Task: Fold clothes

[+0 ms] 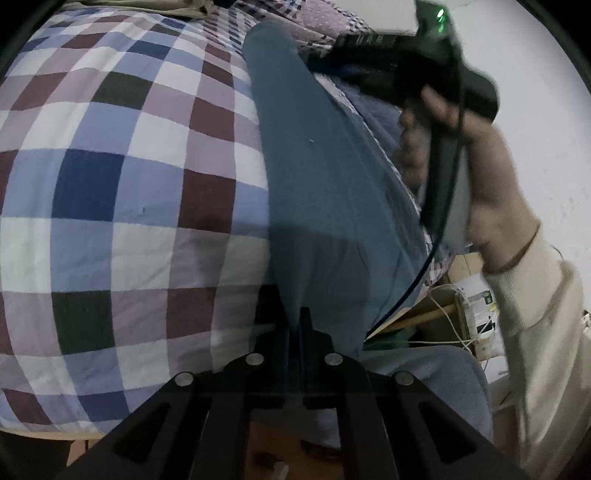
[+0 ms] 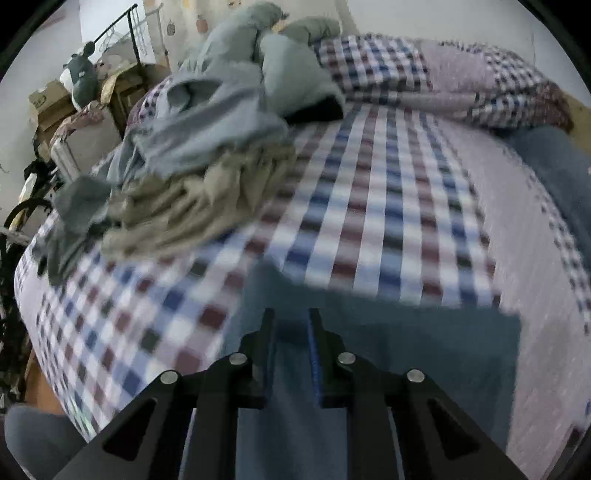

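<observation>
On checked bed [image 1: 110, 177], pinched blue cloth [image 1: 332, 184] tight between left gripper [image 1: 295, 321] fingers, right gripper [image 2: 291, 325] fingers nearly together around its other end, to stretch it flat for folding.

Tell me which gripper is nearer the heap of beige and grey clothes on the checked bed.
Right. The right gripper faces the heap of beige and grey clothes across the checked bedspread; the left gripper sees only its beige edge, far off.

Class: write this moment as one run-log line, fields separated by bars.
left gripper: shut on blue garment | right gripper: gripping same garment | surface: checked bedspread | unfolded pile: waiting
</observation>
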The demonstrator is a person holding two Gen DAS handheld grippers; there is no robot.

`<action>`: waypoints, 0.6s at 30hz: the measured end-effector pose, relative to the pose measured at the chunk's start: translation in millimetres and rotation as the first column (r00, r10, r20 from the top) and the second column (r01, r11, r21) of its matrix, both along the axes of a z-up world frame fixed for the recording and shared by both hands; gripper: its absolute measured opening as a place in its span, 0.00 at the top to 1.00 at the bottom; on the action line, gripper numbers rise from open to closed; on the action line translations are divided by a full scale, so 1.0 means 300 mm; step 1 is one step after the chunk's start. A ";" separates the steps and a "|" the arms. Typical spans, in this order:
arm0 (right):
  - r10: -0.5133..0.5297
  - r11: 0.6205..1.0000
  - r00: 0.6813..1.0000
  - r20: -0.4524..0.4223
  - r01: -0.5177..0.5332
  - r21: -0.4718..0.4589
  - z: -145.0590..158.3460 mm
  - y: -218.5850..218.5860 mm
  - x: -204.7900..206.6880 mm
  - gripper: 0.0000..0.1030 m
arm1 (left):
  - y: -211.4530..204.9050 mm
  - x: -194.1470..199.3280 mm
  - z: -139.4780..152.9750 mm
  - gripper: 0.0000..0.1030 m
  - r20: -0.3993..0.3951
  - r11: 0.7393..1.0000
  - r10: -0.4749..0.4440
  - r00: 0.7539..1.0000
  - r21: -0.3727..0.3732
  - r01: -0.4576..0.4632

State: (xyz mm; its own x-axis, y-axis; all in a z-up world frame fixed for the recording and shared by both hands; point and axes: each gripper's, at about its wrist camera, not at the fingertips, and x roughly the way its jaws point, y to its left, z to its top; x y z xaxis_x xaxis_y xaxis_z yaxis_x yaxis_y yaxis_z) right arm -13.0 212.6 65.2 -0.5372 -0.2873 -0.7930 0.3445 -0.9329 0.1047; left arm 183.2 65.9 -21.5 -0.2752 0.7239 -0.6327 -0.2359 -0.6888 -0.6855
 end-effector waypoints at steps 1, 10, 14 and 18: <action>0.002 1.000 1.000 0.008 -0.002 -0.007 -0.027 0.011 0.008 0.87 | 0.000 0.000 -0.001 0.98 0.001 1.000 0.001 1.000 0.000 -0.001; -0.157 0.984 0.987 -0.016 0.158 0.077 -0.121 0.231 -0.027 1.00 | -0.003 0.006 0.003 0.97 -0.008 1.000 0.012 1.000 -0.018 -0.012; -0.207 0.961 0.974 -0.092 0.220 0.168 -0.085 0.259 0.003 1.00 | -0.019 0.007 -0.006 0.96 0.014 1.000 0.018 1.000 -0.018 -0.018; -0.314 0.934 0.938 -0.147 0.333 0.129 -0.027 0.314 0.056 0.95 | -0.049 0.010 0.014 0.94 0.015 0.999 0.018 1.000 -0.036 -0.017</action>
State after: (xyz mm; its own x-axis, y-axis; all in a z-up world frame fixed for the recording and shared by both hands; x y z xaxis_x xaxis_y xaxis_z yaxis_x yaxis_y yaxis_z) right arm 3.8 306.9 57.1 -0.6761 0.0352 -0.7360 0.0224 -0.9974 -0.0682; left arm 186.1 51.1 -17.3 -0.2777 0.6960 -0.6621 -0.2130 -0.7167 -0.6641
